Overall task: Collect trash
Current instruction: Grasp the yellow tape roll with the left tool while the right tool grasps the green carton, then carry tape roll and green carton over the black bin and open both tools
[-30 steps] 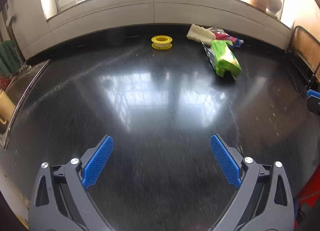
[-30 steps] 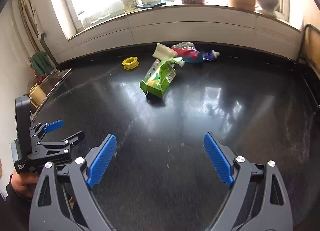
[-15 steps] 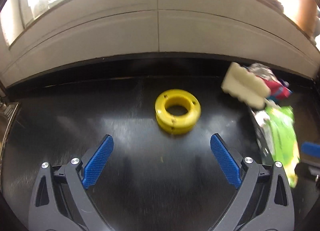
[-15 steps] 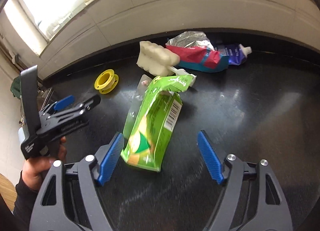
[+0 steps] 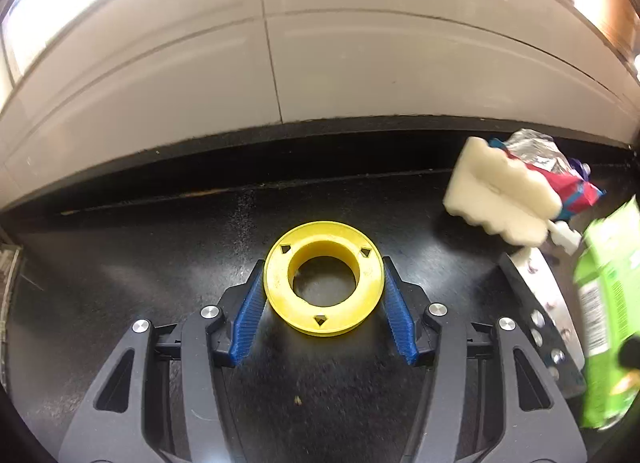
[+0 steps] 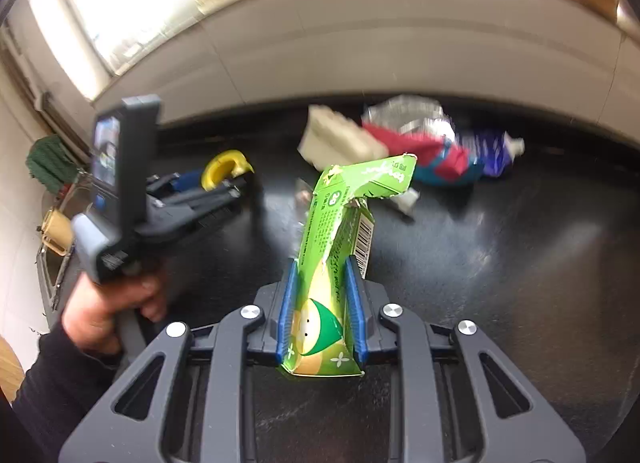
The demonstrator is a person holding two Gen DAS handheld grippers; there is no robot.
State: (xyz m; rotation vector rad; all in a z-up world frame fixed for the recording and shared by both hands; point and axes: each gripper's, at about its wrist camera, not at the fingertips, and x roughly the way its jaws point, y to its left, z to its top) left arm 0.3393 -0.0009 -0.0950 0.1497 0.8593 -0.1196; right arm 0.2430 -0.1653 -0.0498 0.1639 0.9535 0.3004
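My left gripper (image 5: 322,295) is shut on a yellow plastic spool (image 5: 324,287), its blue pads pressed against both sides, on the black counter (image 5: 160,263). The spool also shows in the right wrist view (image 6: 224,173) between the left gripper's fingers. My right gripper (image 6: 322,295) is shut on a crumpled green carton (image 6: 336,247) and holds it upright above the counter; the carton shows at the right edge of the left wrist view (image 5: 608,303). A white foam piece (image 5: 500,199), a red and blue wrapper (image 6: 436,163) and a foil wrapper (image 6: 404,115) lie by the back wall.
A tiled wall (image 5: 320,63) runs along the back of the counter below a bright window sill. A sink with a yellow cup (image 6: 56,231) and a green cloth (image 6: 50,161) is at the far left. A purple pouch (image 6: 492,153) lies right of the wrappers.
Both grippers moved forward and closed: the left on the yellow spool, the right on the green carton, which now stands lifted off the counter.
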